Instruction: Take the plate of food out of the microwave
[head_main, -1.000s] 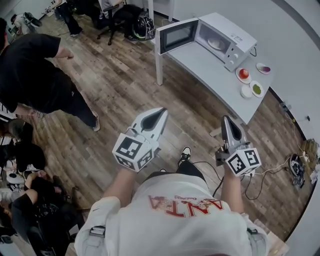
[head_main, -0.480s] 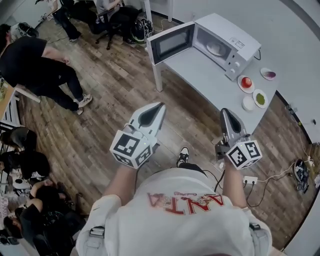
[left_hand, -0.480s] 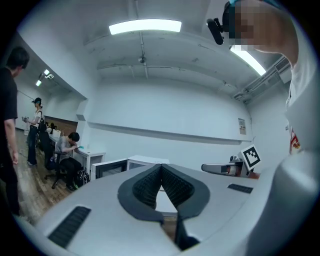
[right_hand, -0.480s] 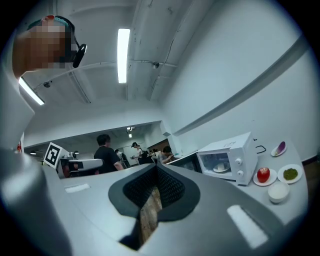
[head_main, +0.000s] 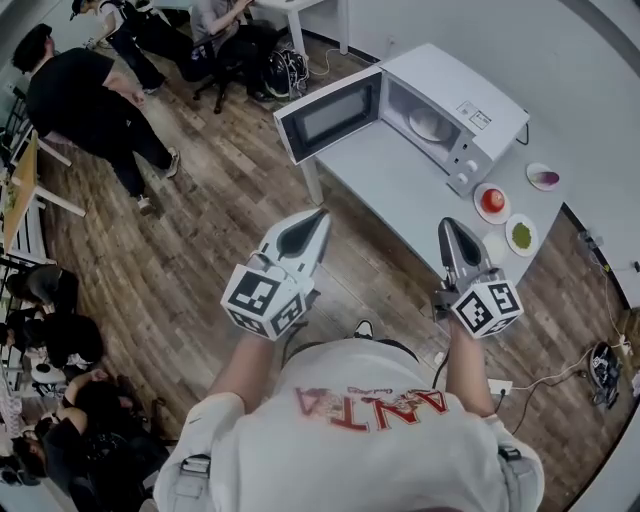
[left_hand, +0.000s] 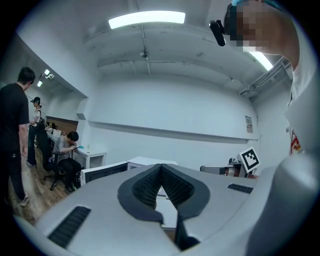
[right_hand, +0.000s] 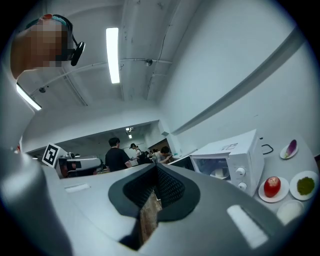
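Note:
A white microwave (head_main: 452, 105) stands on a white table (head_main: 400, 190), its door (head_main: 328, 116) swung wide open to the left. Inside lies a white plate (head_main: 430, 124); the right gripper view shows this plate (right_hand: 218, 172) too, and I cannot make out the food on it. Both grippers are held in front of me, short of the table. My left gripper (head_main: 318, 216) is shut and empty, and its jaws meet at the tip (left_hand: 161, 167). The right gripper (head_main: 447, 226) is shut as well, with nothing held (right_hand: 156, 167).
Right of the microwave sit small dishes: one with a red fruit (head_main: 491, 201), one with green stuff (head_main: 520, 236), one with something purple (head_main: 543, 177). A person in black (head_main: 85, 95) walks at the far left; others sit nearby. Cables and a power strip (head_main: 500, 385) lie on the floor.
I have come closer to the table, so the microwave looks larger and nearer. The person in black has walked off toward the upper left. Both grippers stay shut.

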